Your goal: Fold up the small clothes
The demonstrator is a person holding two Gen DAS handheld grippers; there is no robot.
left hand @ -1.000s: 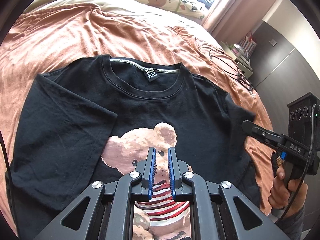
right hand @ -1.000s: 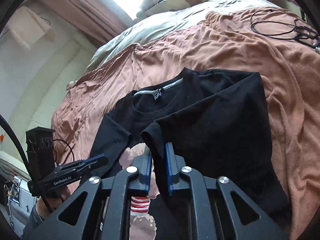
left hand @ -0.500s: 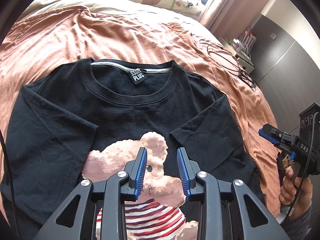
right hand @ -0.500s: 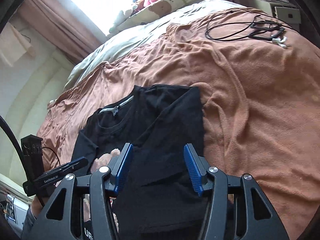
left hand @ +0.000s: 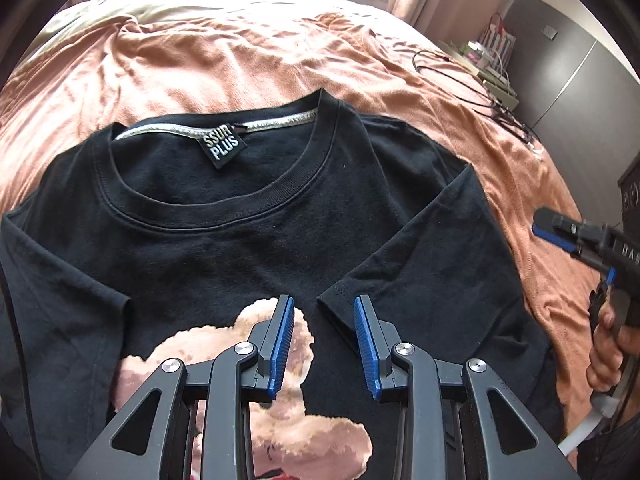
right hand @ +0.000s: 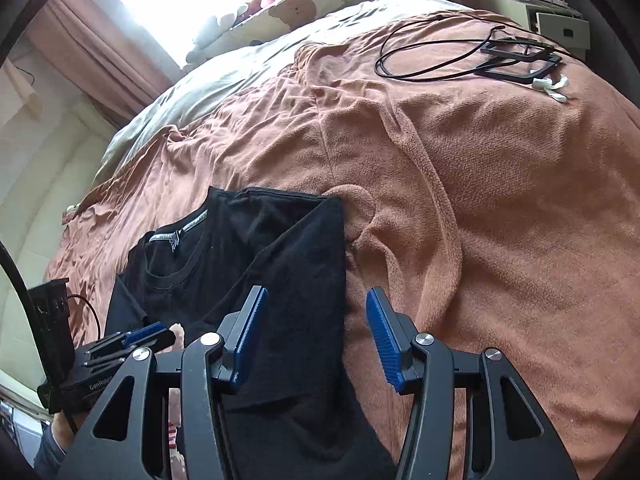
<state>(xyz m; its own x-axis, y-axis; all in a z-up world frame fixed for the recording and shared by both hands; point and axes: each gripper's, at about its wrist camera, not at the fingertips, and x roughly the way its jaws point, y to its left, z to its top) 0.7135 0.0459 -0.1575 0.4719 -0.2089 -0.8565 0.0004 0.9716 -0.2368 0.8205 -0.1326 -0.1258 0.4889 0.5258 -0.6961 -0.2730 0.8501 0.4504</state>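
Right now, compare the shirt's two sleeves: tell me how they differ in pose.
The right sleeve is folded inward across the chest of the black shirt, its hem close to the bear print. The left sleeve lies spread outward, not folded in. The right sleeve's side makes a straight folded edge against the orange blanket; the left side has none. Both are short, black and lie flat, with no tongs gripping either.
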